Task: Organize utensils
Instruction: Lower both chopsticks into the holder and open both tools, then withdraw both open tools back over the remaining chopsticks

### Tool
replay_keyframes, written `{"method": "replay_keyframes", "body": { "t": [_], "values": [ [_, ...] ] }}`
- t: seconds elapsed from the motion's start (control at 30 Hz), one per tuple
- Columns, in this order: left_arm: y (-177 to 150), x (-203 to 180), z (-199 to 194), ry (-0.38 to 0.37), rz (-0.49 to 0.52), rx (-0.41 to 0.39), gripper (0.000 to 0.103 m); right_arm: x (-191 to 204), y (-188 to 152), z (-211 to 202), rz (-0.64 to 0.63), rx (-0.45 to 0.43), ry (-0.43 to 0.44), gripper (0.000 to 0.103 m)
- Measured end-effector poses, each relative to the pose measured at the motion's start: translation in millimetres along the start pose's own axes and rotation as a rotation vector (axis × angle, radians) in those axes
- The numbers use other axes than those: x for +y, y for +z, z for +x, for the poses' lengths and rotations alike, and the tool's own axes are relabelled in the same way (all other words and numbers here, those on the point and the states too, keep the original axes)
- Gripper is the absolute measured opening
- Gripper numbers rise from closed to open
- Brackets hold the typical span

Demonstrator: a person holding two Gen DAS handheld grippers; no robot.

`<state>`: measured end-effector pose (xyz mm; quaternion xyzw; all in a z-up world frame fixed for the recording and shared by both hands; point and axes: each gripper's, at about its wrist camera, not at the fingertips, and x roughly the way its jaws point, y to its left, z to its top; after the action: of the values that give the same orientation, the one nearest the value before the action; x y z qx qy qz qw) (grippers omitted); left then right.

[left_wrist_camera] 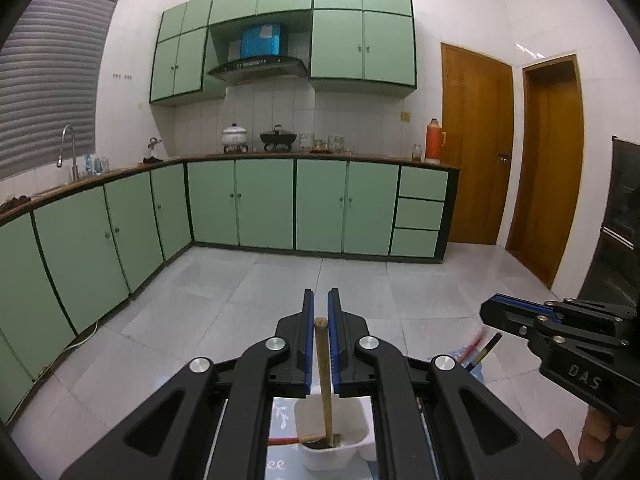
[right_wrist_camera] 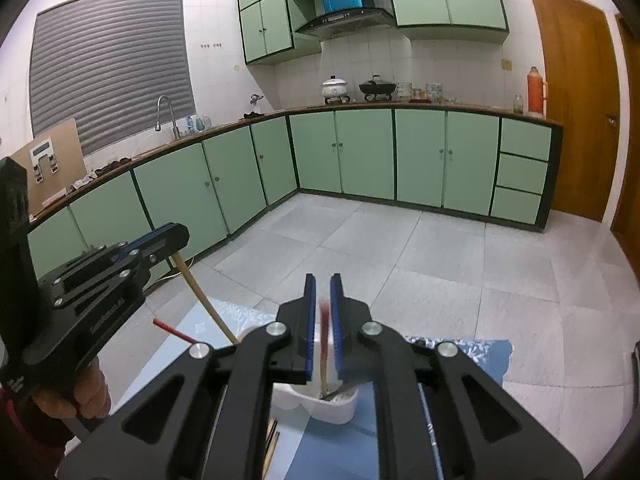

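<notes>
both pairs of jaws stand nearly together, each with a slim utensil handle between its blue pads. on the left gripper (left_wrist_camera: 321, 308) the pads close on a pale wooden-handled utensil (left_wrist_camera: 323, 364); its rounded top sits just below the fingertips, and the handle runs straight down into a white holder (left_wrist_camera: 352, 436) below. the right-hand view shows that same handle slanting down from the left gripper toward the holder. its lower end sits in something dark at the bottom of the white holder, too small to make out. a second utensil with a red handle (left_wrist_camera: 282, 441) lies tilted with its end over the holder's left edge. the right gripper (right_wrist_camera: 323, 284) has a red-topped utensil (right_wrist_camera: 324, 344) between its pads, blurred at the upper end, its pale lower part reaching down into a white container (right_wrist_camera: 340, 406); the pads sit very close on both sides, but whether they press on it cannot be told. a dark flat piece, maybe a blade, leans inside that container beside it. both containers rest on a table with a blue patterned cloth (right_wrist_camera: 472, 354). a hand (right_wrist_camera: 86, 390) grips the left gripper's handle at the lower left of the right-hand view. beyond lie a pale tiled floor (right_wrist_camera: 400, 248), green cabinets (left_wrist_camera: 264, 204) and a wooden door (left_wrist_camera: 476, 148).
</notes>
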<state>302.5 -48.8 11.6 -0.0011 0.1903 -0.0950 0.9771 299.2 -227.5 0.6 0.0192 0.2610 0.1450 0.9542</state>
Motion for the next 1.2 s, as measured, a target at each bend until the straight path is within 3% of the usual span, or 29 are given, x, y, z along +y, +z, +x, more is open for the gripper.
{"method": "replay_keyframes", "body": {
  "t": [0.07, 0.27, 0.47, 0.53, 0.77, 1.2],
  "values": [
    [-1, 4, -4, -0.002, -0.012, 0.004, 0.017, -1, -2, -5, 0.005, -0.01, -0.011, 0.027],
    [-1, 9, -33, 0.005, -0.013, -0.035, 0.05, 0, -9, -41, 0.009, -0.083, -0.055, 0.051],
    [-28, 12, -78, 0.01, -0.022, -0.056, 0.065, -3, -45, -79, 0.039, -0.139, -0.105, 0.081],
    [-44, 12, -91, 0.019, -0.02, -0.054, 0.068, 2, -66, -91, 0.045, -0.151, -0.134, 0.086],
    [-109, 16, -125, 0.037, -0.04, 0.005, 0.078, 12, -129, -107, 0.064, -0.119, -0.166, 0.09],
    [-229, 23, -142, 0.09, -0.019, 0.183, 0.079, 45, -245, -99, 0.083, -0.009, -0.191, 0.09]
  ]
}}
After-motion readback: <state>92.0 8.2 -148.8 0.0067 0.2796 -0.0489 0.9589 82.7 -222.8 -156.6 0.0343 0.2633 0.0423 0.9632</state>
